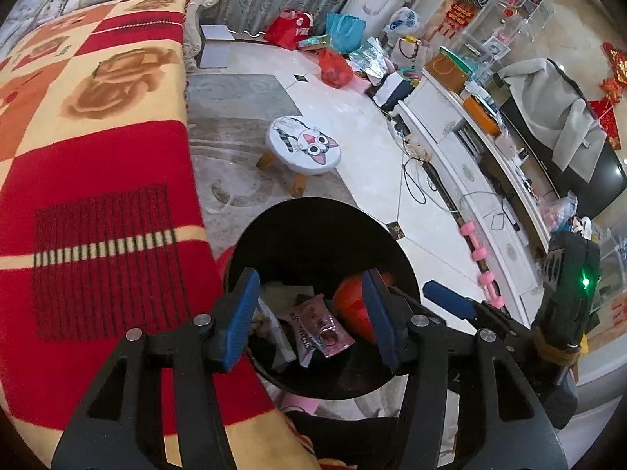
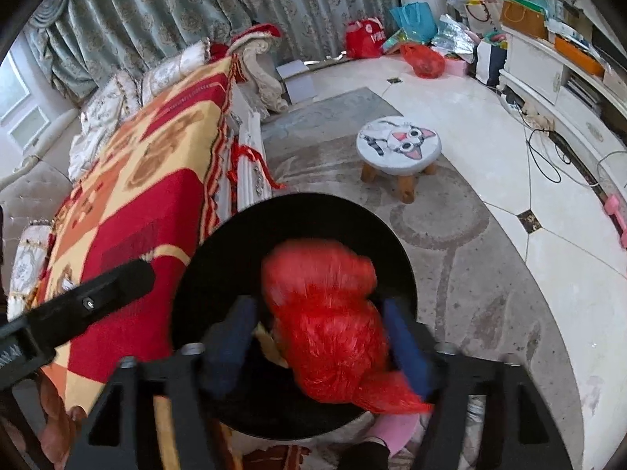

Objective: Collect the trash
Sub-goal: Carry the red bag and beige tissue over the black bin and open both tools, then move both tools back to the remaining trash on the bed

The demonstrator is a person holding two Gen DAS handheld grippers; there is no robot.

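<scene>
Both our grippers, left (image 1: 309, 315) and right (image 2: 321, 338), released over black bin (image 1: 313, 227); red bag (image 2: 329, 321) between right fingers, untouched; cat stool (image 1: 303, 145) beyond.

Black bin (image 2: 219, 258), red plastic bag (image 2: 329, 325) — blurred, pink wrapper (image 1: 321, 325), red-and-cream blanket (image 1: 98, 149) (rose motifs), cat-print stool (image 1: 303, 145)

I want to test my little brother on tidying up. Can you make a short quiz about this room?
1. True or false: the round black trash bin is empty.
2. What lies between the right gripper's blue fingers: A) crumpled red plastic bag, B) white sock, C) green bottle?
3. Fill in: the small round wooden-legged stool shows a cartoon ____.

Key:
1. False; a pink snack wrapper lies inside, below the open left gripper.
2. A
3. cat
</scene>
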